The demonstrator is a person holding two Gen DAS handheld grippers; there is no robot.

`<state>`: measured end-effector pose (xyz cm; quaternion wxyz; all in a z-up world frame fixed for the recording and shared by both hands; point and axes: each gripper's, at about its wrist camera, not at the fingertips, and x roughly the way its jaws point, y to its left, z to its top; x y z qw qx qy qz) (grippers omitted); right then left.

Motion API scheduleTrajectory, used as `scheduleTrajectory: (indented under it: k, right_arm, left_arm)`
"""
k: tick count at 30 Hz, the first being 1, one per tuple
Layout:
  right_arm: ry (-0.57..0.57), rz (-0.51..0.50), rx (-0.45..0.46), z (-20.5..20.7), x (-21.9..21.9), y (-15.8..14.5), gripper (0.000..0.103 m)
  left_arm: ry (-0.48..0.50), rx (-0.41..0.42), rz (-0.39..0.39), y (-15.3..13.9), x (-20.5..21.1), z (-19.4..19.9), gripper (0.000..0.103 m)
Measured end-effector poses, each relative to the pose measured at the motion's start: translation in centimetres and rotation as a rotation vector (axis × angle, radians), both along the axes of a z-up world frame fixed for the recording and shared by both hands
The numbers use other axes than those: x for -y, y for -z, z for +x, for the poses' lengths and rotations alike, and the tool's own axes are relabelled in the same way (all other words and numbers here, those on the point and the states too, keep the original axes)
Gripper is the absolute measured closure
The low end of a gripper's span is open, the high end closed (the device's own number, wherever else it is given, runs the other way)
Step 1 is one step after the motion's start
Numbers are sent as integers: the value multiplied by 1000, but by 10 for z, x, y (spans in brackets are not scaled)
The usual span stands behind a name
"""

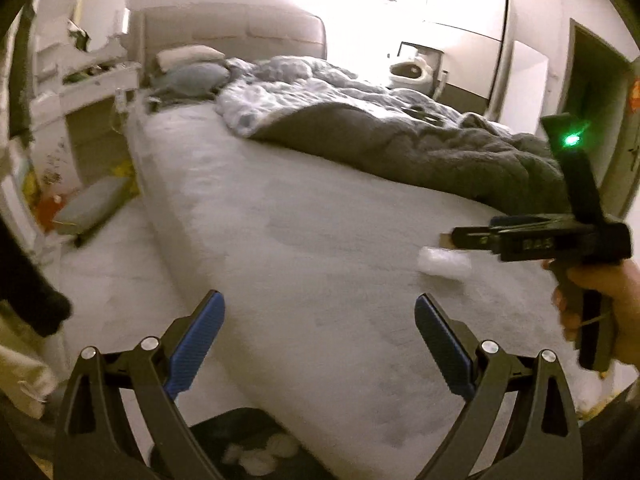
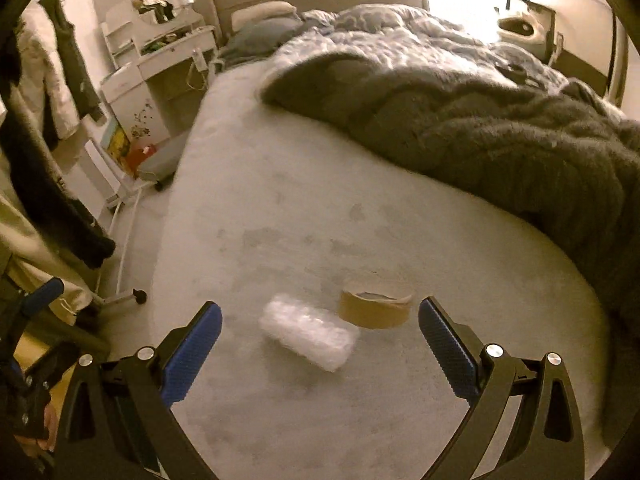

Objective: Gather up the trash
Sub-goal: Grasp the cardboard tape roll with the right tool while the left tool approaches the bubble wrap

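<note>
A white wad of bubble wrap (image 2: 308, 336) lies on the pale bed sheet (image 2: 280, 220), just ahead of my right gripper (image 2: 320, 312), which is open with the wad between and slightly beyond its blue pads. A brown tape roll (image 2: 376, 308) sits right behind the wad. The left wrist view shows the same wad (image 1: 444, 262) under the right gripper (image 1: 456, 238), which a hand (image 1: 600, 312) holds. My left gripper (image 1: 320, 308) hangs open and empty over the bed's edge. Below it, a dark bin (image 1: 240, 432) holds white crumpled pieces (image 1: 256, 452).
A rumpled grey duvet (image 2: 480, 128) covers the bed's far right half, with pillows (image 2: 260, 28) by the headboard. Left of the bed stand a white dressing table with a mirror (image 2: 168, 52), hanging coats (image 2: 60, 80) and a wheeled stand (image 2: 120, 240) on the floor.
</note>
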<state>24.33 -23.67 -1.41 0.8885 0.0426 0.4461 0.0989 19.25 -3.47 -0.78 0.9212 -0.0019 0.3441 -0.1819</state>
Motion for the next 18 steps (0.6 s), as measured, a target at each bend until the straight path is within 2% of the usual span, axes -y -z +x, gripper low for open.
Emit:
scheduleTrajectory:
  k: [6, 8, 9, 14, 18]
  right_arm:
    - [37, 18, -13, 14, 15, 13, 5]
    - [39, 34, -25, 18, 17, 17, 18]
    - [43, 27, -31, 20, 17, 19, 29]
    - [54, 17, -52, 29, 22, 24, 31]
    - [53, 8, -68, 35, 28, 34, 37]
  left_arm:
    - [100, -69, -18, 15, 30, 13, 6]
    - [121, -88, -37, 18, 39, 16, 6]
    - [126, -94, -31, 19, 43, 18, 6]
    - [144, -85, 38, 17, 63, 23, 6]
    - [164, -95, 37, 16, 74, 30, 6]
